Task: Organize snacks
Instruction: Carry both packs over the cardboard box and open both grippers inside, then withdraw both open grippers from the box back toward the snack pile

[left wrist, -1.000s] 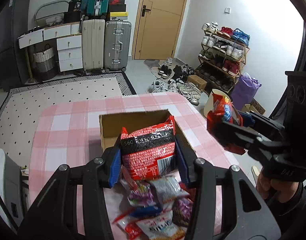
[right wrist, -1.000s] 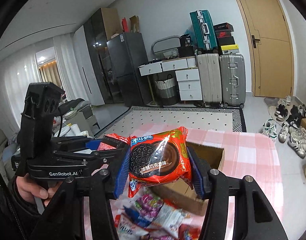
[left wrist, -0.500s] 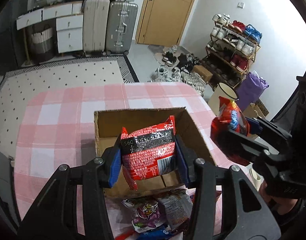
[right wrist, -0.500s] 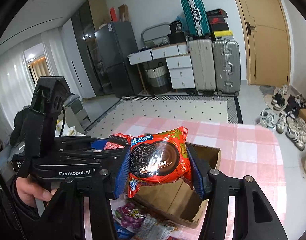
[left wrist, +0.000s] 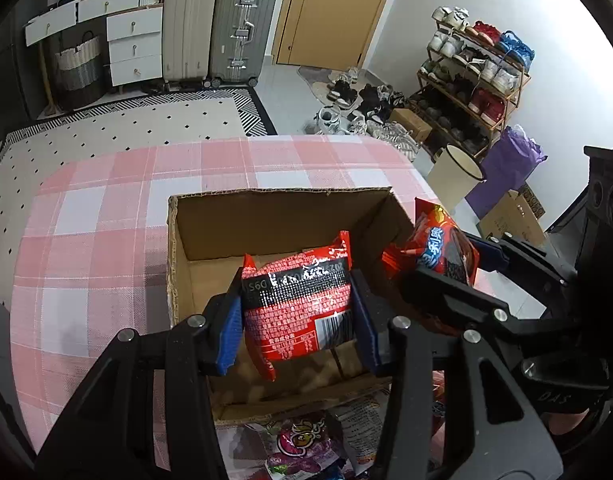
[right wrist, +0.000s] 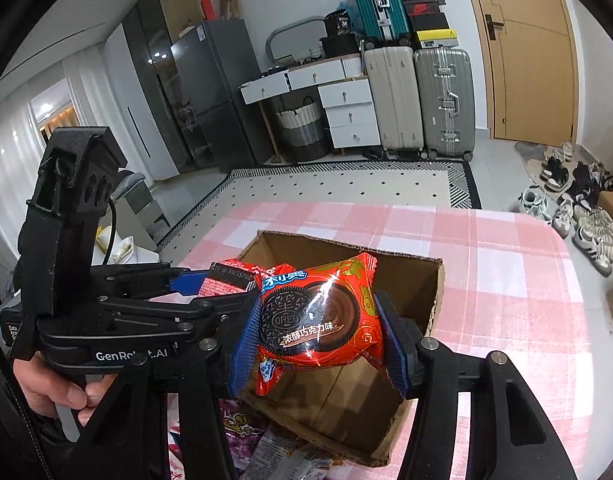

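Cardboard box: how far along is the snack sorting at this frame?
Done: nothing seems to lie in the cardboard box yet; the visible floor is bare. In hand: the left gripper clamps a red packet above the box, and the right gripper clamps an Oreo packet beside it. Left: releasing both, then the loose packets on the checked tablecloth in front of the box.

Checked table [left wrist: 106, 208] (box [left wrist: 274, 216], snacks [left wrist: 302, 444])

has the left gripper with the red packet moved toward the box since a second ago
Yes. The left gripper and its red packet now hang over the open cardboard box; earlier they were short of it, above the loose snacks.
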Available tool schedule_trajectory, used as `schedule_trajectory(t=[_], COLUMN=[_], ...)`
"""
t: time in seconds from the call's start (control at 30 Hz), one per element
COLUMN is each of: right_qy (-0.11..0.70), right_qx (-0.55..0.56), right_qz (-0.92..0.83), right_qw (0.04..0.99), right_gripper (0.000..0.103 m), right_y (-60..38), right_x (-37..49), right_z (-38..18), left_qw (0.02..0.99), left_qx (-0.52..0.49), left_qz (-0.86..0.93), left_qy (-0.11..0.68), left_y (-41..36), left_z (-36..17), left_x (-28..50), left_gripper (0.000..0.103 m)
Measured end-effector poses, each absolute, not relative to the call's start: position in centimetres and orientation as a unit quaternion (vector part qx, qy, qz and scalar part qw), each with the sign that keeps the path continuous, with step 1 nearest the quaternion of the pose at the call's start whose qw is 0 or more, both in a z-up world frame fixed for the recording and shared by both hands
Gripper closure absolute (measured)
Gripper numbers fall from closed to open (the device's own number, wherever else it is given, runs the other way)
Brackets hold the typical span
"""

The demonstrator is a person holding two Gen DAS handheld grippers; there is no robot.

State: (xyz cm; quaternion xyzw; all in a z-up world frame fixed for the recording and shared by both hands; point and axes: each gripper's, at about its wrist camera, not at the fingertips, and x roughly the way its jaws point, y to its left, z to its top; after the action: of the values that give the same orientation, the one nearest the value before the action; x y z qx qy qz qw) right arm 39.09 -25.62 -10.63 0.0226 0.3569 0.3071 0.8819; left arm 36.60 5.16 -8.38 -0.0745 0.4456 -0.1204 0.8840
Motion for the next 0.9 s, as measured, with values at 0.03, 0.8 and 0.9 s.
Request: schedule_trajectory(t=[0.03, 0.8, 0.9], right_qy=[0.357, 0.318, 0.307], right_qx=[0.022, 0.050, 0.051], right_qz=[0.307, 0.276, 0.275], right_qw=[0.882, 0.906, 0.910], right_gripper=[0.048, 0.029, 0.029], right_y=[-25.7, -29.6, -30.3], right_x=[39.0, 35.7, 33.9], right_z=[-10.9, -8.4, -7.4], left_qw=[0.884, 0.903, 0.907], left_qx=[-0.074, -0.068, -0.071], left_qz=[-0.119, -0.085, -0.082], left_qy=[0.446, 0.416, 0.406], left_y=[5.1, 6.2, 6.2], left_z=[-8.6, -5.6, -4.5], left_x=[36.8, 32.0, 30.2], left_gripper=[0.059, 0.028, 0.026])
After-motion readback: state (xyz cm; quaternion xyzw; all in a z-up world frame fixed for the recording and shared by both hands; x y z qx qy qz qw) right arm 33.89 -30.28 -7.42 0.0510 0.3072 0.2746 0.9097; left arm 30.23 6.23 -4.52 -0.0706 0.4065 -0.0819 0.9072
